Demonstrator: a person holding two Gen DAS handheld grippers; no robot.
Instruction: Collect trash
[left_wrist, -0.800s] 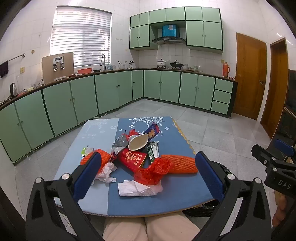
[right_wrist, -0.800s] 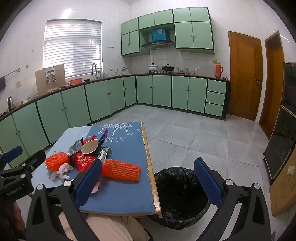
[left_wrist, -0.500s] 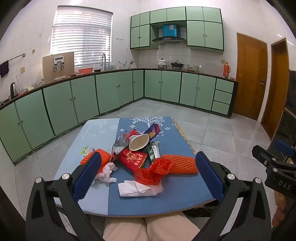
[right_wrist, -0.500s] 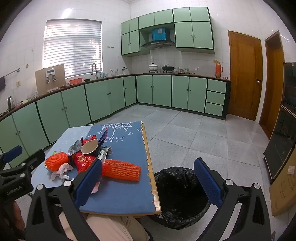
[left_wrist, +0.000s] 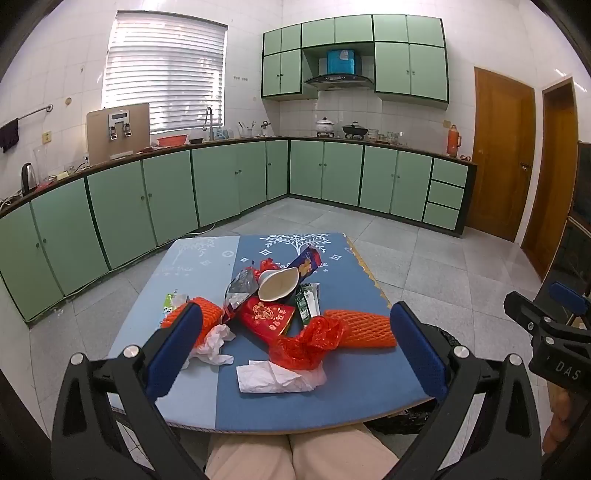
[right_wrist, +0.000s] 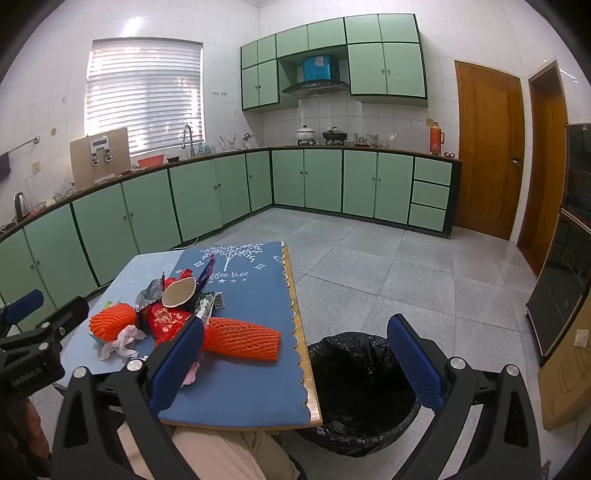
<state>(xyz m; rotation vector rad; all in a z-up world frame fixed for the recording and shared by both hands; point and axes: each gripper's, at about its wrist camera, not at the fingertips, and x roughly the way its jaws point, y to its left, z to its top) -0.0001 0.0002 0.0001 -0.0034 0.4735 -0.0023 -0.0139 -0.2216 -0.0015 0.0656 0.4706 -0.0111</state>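
Observation:
A pile of trash lies on the blue table (left_wrist: 347, 398): a white tissue (left_wrist: 277, 376), red crumpled plastic (left_wrist: 310, 341), a long orange foam net (left_wrist: 362, 326), a second orange net (left_wrist: 201, 317), a red packet (left_wrist: 267, 315), a white paper cup (left_wrist: 279, 284) and wrappers. My left gripper (left_wrist: 295, 354) is open and empty, held above the table's near edge. My right gripper (right_wrist: 295, 365) is open and empty, held between the table's right edge and a black-lined trash bin (right_wrist: 362, 387). The long orange net (right_wrist: 243, 338) shows there too.
Green kitchen cabinets (left_wrist: 147, 206) line the far walls. Wooden doors (left_wrist: 502, 155) stand at the right. The person's legs (left_wrist: 295, 458) sit under the table's near edge. The bin stands on tiled floor (right_wrist: 406, 273) right of the table.

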